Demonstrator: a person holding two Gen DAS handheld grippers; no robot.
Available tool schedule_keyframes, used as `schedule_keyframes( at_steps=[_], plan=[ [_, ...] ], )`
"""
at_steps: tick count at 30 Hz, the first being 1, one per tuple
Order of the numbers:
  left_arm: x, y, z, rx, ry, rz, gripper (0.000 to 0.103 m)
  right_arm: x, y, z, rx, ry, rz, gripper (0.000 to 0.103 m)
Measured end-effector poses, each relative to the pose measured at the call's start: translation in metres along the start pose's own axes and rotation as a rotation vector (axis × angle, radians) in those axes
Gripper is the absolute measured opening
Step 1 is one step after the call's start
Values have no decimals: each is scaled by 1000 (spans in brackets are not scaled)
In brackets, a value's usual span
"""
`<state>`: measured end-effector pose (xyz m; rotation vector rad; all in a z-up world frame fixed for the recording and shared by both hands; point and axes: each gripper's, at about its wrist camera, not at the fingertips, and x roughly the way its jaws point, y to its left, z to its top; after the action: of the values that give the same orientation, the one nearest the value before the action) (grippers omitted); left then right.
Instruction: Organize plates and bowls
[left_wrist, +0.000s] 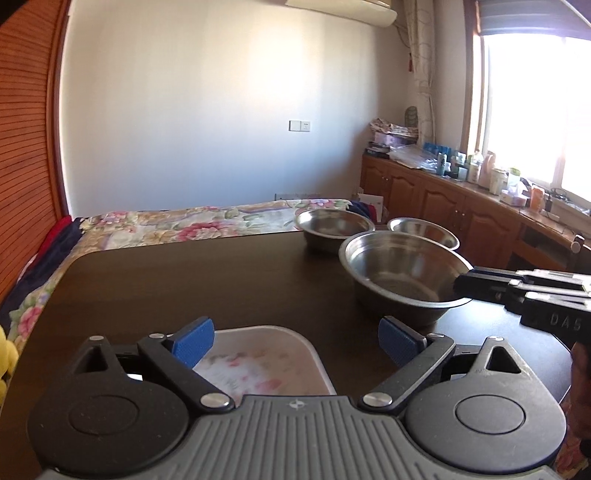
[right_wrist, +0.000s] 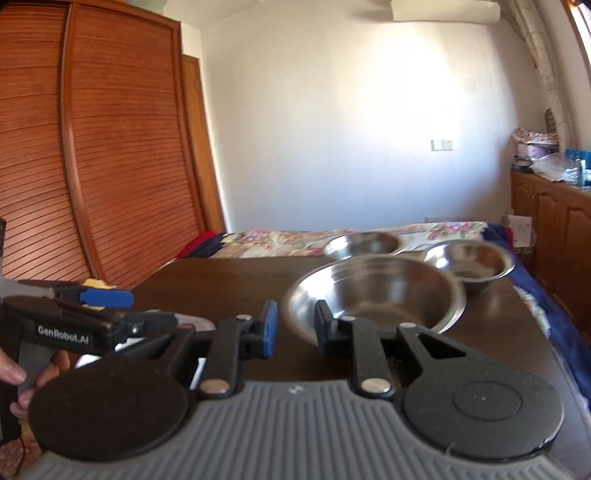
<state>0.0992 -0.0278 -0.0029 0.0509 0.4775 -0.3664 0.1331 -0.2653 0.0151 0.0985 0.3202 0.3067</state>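
Left wrist view: left gripper (left_wrist: 295, 341) spread wide, blue pads apart at 9 and 3 o'clock, holding nothing. Poised above the far edge of a white square plate (left_wrist: 266, 365) with a blurred floral pattern, lying flat near the front edge of the dark table (left_wrist: 166, 280). Probably kept wide so that the pads can pass on either side of the plate's broad rim.

At 2 o'clock from the plate, large steel bowl (left_wrist: 402, 280), mouth up, apparently resting on the table. Reached from 3 o'clock by the right gripper (left_wrist: 461, 286), fingertips level with the rim on the bowl's right side.

Beyond it, at 12 to 1 o'clock, two smaller steel bowls (left_wrist: 332, 221) (left_wrist: 424, 229), side by side at the far table edge, mouths up, untouched. Judged to be the place where bowls are being gathered, apart from the plate.

Right wrist view: jaws narrowed to a small gap, set astride the near rim of the large bowl, one pad outside the wall and one inside. Edge grasp suited to a thin, smooth metal wall. Impossible to tell whether the pads already bite the rim; picture blurred there. Slipping or tilting likely if lifted on a light pinch.
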Motion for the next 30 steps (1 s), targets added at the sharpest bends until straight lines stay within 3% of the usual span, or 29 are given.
schedule_keyframes(
  at_steps=[5, 10, 13, 24, 30],
  plan=[
    [19, -16, 7, 36, 16, -22, 98, -2, -31, 4, 3, -14, -41, 31],
    [37, -29, 15, 53, 26, -21, 98, 4, -55, 8, -7, -12, -72, 50],
    [46, -37, 20, 58, 28, -22, 98, 11, -68, 9, -6, -2, -78, 54],
    [81, -46, 33, 25, 60, -28, 98, 49, -97, 2, 36, 48, -61, 55],
    [97, -47, 34, 19, 86, -26, 90, 60, -103, 0, 54, 68, -49, 55]
  ],
)
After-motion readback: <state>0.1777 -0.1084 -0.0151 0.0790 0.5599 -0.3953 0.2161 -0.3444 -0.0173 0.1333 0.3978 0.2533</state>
